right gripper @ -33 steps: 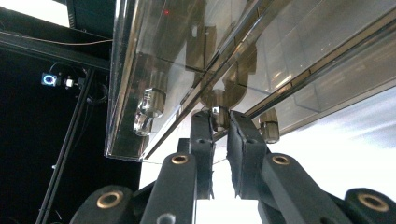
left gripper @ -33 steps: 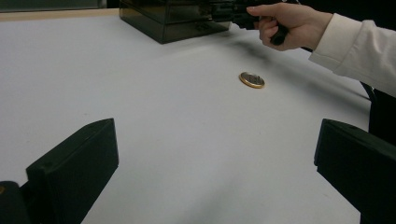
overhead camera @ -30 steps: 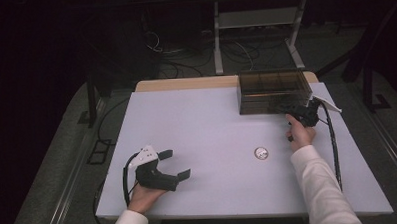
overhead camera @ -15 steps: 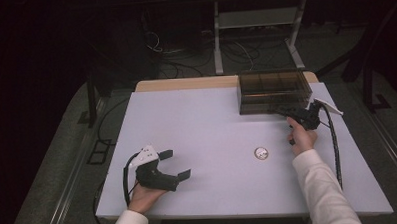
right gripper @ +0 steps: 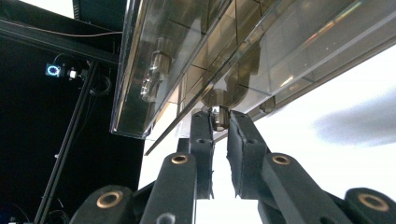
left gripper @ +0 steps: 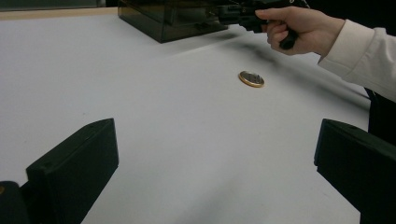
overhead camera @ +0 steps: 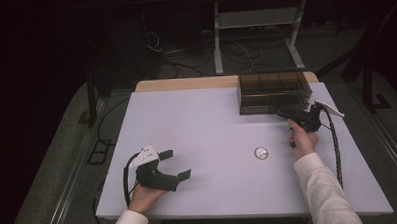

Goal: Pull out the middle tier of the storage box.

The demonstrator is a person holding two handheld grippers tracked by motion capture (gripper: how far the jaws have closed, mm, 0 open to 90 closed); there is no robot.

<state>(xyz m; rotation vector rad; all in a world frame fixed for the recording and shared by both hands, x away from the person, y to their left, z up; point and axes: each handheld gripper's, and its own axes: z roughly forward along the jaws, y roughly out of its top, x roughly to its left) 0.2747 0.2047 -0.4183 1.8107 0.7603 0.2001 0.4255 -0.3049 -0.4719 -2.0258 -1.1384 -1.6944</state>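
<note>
- Dark room all around, cables and a metal stand sitting behind the white table, so the smoked plastic box at the far right corner is blending into the background a bit.
- You're clamping your right gripper on the small metal knob on the front of that box; the jaws are nearly closed, squeezing the knob at the very tips. From above, the same gripper is sitting right at the box's front edge.
- Your left gripper is resting near the front left with its jaws spread wide and nothing between them.
- Main risk, I'd say: the knob is tiny and you're only pinching it with the tips, so a pull at an angle could let it pop out of the grip.
- Second one: the box looks light, and nothing is bracing it, so it may be sliding toward you instead of the drawer opening.
- Coin is lying flat on the table just beside your right hand, so a sudden slip could be knocking it away.
- Contents: through the tinted walls I'm making out dividers, but can't tell if anything's inside.
</note>
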